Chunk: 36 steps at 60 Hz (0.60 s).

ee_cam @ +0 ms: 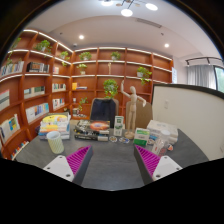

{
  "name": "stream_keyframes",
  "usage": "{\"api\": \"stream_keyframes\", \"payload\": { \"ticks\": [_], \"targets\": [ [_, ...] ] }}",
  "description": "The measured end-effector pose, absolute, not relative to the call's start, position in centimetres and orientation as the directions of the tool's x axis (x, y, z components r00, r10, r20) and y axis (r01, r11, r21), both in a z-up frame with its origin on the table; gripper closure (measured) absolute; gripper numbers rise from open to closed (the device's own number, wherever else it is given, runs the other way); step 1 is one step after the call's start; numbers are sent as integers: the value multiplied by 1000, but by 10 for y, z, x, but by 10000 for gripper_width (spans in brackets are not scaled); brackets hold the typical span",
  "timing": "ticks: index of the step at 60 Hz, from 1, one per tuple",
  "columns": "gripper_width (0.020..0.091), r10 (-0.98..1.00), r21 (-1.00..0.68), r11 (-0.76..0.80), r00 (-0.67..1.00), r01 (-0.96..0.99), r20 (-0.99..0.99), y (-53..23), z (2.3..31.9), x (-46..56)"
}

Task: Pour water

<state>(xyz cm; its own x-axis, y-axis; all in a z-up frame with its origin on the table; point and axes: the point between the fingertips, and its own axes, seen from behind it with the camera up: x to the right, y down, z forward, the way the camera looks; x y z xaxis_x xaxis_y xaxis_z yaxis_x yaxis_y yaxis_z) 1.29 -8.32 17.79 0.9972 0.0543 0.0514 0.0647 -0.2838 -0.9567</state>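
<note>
My gripper [113, 165] is open above a grey table [112, 160], its magenta pads [78, 159] wide apart with nothing between them. Far beyond the fingers, at the table's back, stands a small clear bottle or cup [118, 125] among other items. A pale green cup-like container [55, 143] sits to the left, ahead of the left finger. Whether any of them holds water cannot be told.
Clutter lines the far edge of the table: a yellow-topped box [54, 122], flat packets [84, 131], a white bundle [163, 132] and a green-white box [141, 135]. Behind stand a blue chair [103, 108], a wooden mannequin [128, 103], orange shelves [30, 85] and a white partition [190, 115].
</note>
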Motion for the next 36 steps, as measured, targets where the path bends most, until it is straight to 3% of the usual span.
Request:
{"api": "stream_keyframes", "payload": {
  "ticks": [20,36],
  "targets": [
    [225,-52,-954,-298,997,42,61,-90,122,151],
    [225,-58,-976,-219,998,-1,12,-14,117,192]
  ]
}}
